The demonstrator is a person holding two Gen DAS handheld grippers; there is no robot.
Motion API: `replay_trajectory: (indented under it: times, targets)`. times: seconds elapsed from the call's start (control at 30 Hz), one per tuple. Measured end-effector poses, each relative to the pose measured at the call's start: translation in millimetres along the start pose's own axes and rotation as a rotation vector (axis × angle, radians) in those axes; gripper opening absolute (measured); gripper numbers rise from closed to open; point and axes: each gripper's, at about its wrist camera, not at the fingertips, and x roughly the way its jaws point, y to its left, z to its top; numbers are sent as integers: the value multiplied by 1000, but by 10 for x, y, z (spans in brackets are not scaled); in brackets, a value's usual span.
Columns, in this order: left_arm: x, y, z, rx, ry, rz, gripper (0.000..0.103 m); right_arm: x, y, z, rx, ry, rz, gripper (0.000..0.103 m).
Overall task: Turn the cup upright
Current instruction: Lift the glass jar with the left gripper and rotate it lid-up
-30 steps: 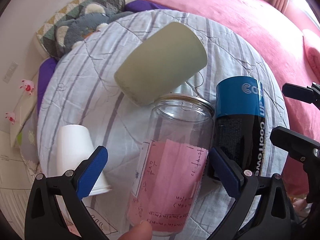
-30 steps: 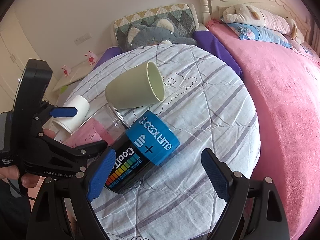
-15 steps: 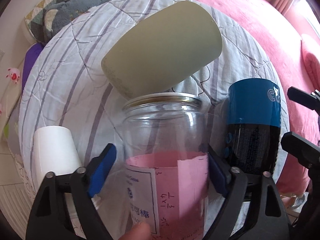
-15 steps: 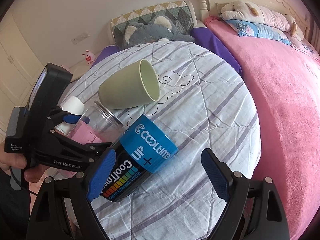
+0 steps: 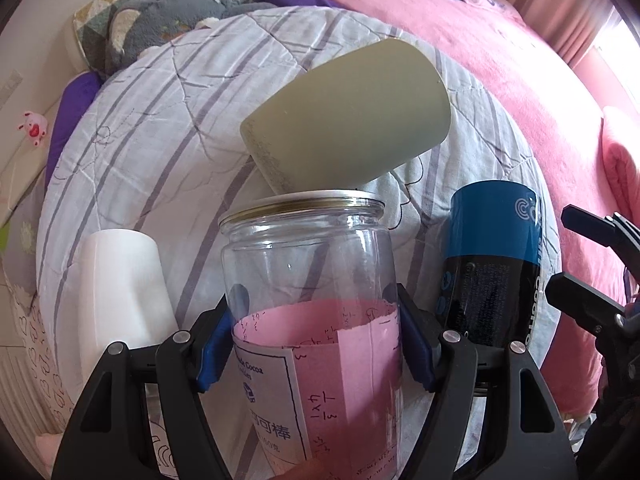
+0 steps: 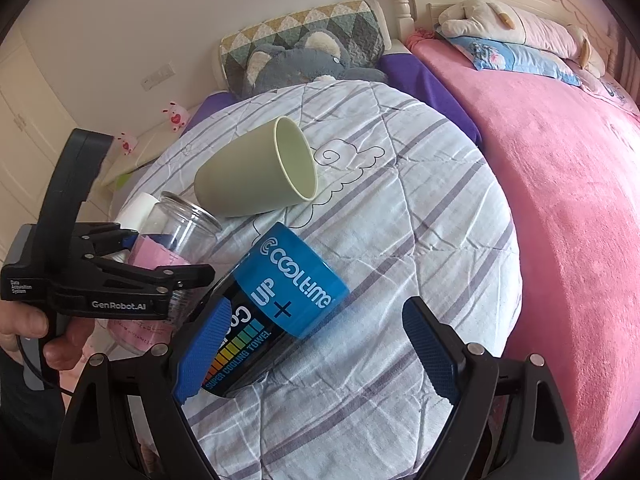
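Observation:
A clear glass jar (image 5: 308, 264) with pink paper inside lies on its side, mouth pointing away. My left gripper (image 5: 314, 344) is shut on its body, one blue pad (image 5: 214, 346) on each side. The right wrist view shows the same jar (image 6: 182, 228) held in the left gripper (image 6: 168, 258). A pale green cup (image 5: 348, 116) lies on its side just beyond the jar's mouth; its opening (image 6: 296, 160) faces right. My right gripper (image 6: 316, 356) is open over the quilt, its left pad (image 6: 204, 344) against a blue and black can (image 6: 280, 300).
A white paper cup (image 5: 124, 284) sits left of the jar. The can (image 5: 492, 268) lies right of it. All rest on a round striped quilt (image 6: 420, 216). A pink bed (image 6: 560, 160) lies to the right, pillows and a grey plush (image 6: 296, 60) behind. A hand (image 6: 24, 332) holds the left gripper.
My left gripper moved forward along the jar and closed its pads on the glass. The right gripper stayed open and barely shifted.

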Motion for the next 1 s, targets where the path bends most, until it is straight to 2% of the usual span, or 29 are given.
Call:
replay_trajectory:
  times: [0.4, 0.6, 1.0]
  targets:
    - [40, -100, -70, 5, 9, -11, 73, -27, -8, -27, 1, -4, 4, 88]
    - [-50, -133, -51, 3, -25, -42, 73, -45, -29, -28, 6, -6, 4, 88]
    - [-256, 28, -30, -34, -69, -19, 72, -29, -51, -19, 13, -6, 9, 88]
